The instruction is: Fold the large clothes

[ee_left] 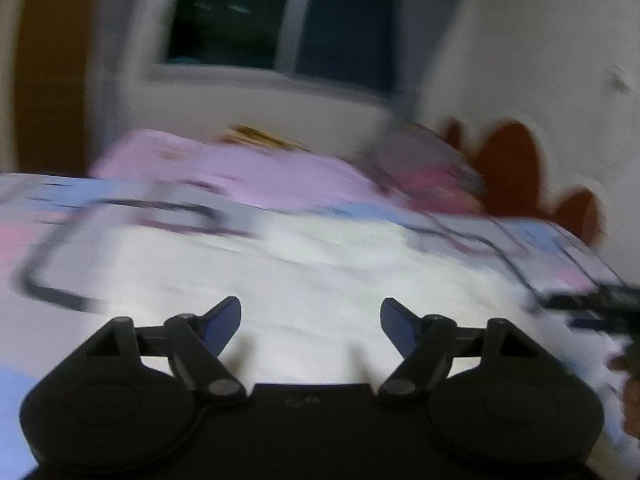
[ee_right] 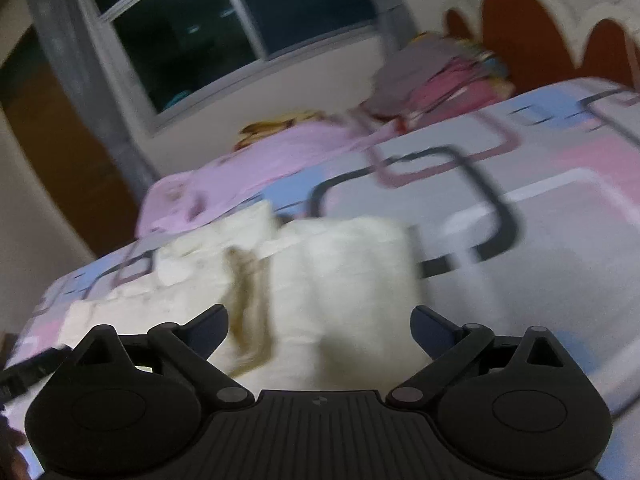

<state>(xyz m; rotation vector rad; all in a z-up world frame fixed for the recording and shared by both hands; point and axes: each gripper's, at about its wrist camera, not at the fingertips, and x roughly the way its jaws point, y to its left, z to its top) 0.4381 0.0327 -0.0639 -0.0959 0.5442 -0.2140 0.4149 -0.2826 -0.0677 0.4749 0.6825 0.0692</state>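
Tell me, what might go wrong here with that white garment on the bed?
1. Both tools, left and right, stand open with nothing gripped, so the white garment lies loose and its fold could slump or spring open.
2. The pictures are blurred, so a hasty grab might catch the patterned sheet along with the garment.
3. The pink cloth lies just behind the garment; a wide sweep might drag it into the fold.

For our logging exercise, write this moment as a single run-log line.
left gripper: open, empty | right gripper: open, empty | cream garment: partly folded, on patterned bedsheet | pink garment: behind it
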